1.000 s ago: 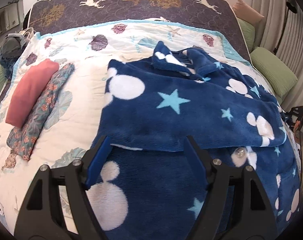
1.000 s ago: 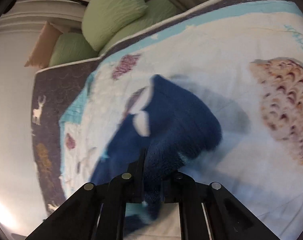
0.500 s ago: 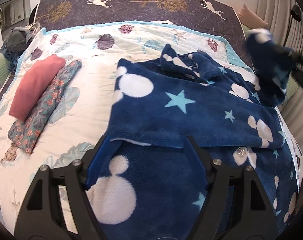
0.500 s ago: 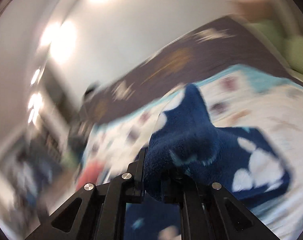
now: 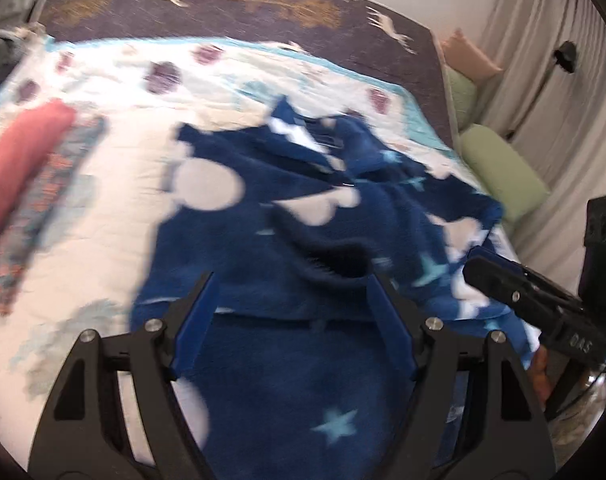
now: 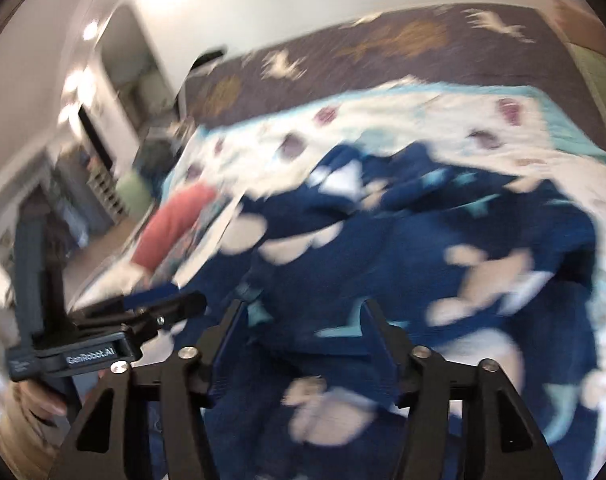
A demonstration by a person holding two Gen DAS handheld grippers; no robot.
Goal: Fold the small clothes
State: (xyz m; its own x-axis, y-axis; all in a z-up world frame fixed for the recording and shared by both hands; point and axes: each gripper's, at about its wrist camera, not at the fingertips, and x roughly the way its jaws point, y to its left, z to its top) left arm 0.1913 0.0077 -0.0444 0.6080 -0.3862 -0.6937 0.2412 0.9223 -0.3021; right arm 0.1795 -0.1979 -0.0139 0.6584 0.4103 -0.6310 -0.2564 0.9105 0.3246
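In the left wrist view, the left hand-held gripper hangs with its blue jaws spread wide and empty over the blue fleece garment, which lies rumpled on the bed's white quilt, and the right hand-held gripper, marked with small blurred lettering, comes in from the right edge. In the right wrist view, that gripper's own jaws also stand apart with nothing between them above the garment, beside the left unit's body reading "GenRobot.AI", while a folded red cloth lies further left on the quilt

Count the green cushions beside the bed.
2 in the left wrist view: a large green cushion by the bed's right edge, and a smaller green cushion behind it, under a peach pillow. More may be hidden.
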